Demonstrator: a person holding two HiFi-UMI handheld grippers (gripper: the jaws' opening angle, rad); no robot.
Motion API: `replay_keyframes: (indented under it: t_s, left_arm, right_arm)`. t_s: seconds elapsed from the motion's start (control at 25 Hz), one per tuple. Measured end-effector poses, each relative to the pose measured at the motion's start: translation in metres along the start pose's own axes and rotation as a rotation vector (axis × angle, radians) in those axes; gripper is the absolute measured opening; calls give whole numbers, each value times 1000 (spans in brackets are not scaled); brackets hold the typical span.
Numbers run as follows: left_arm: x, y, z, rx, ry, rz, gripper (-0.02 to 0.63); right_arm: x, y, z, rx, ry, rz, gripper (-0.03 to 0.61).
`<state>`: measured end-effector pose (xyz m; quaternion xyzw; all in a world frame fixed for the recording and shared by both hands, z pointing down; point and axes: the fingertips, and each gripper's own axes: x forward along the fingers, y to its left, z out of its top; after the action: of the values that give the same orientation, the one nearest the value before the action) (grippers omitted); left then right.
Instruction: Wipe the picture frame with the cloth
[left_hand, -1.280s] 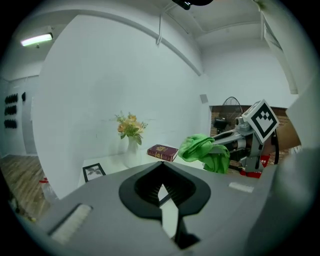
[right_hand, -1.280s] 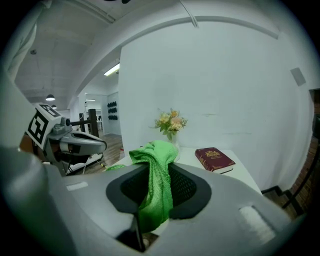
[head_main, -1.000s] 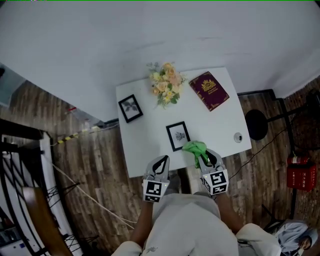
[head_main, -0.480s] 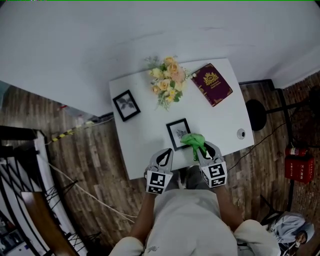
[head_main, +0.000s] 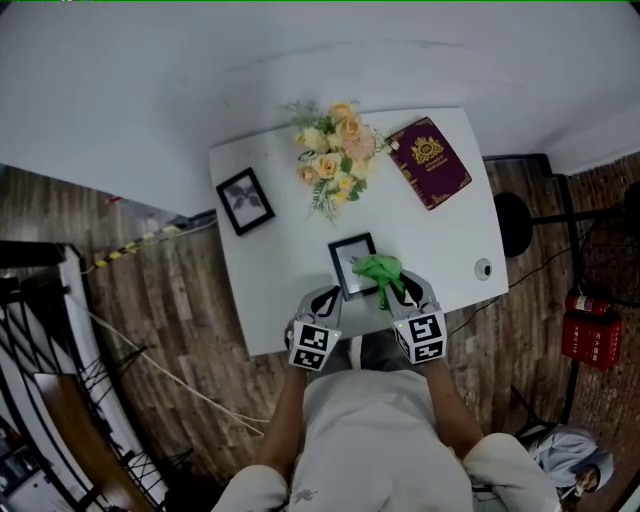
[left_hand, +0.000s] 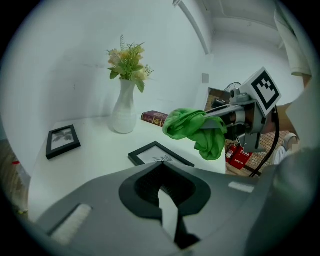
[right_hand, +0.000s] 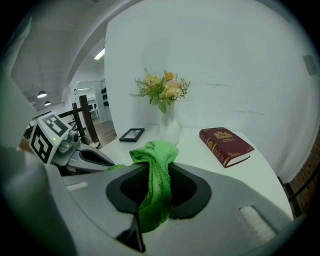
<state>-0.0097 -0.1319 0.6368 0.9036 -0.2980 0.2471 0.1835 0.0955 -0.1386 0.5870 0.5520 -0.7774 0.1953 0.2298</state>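
A black picture frame (head_main: 352, 264) with a small plant print lies flat near the front of the white table (head_main: 280, 290); in the left gripper view the same frame (left_hand: 159, 155) lies just beyond the jaws. A green cloth (head_main: 380, 270) hangs bunched over the frame's right part, with my right gripper (head_main: 398, 291) shut on it; the cloth (right_hand: 156, 186) runs down between the jaws. My left gripper (head_main: 325, 301) is shut and holds nothing, just left of the frame at the table's front edge. The cloth (left_hand: 196, 131) also shows at the right.
A second black frame (head_main: 244, 199) lies at the table's back left. A vase of flowers (head_main: 335, 155) stands at the back middle, a maroon book (head_main: 430, 161) at the back right. A small round object (head_main: 484, 267) sits near the right edge. A red extinguisher (head_main: 583, 338) stands on the floor.
Both grippers have moved forward toward the table. The cloth, earlier at the frame's lower right, now hangs over the frame's right part.
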Motion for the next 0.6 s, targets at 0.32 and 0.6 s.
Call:
replay_keyframes:
  t_s: [0.32, 0.6]
  left_arm:
    - [25, 8, -12, -32, 62, 19, 20]
    - [36, 9, -18, -67, 88, 31, 20]
  right_arm:
    - [34, -3, -6, 8, 60, 76, 92]
    - [57, 6, -7, 3, 89, 146, 92]
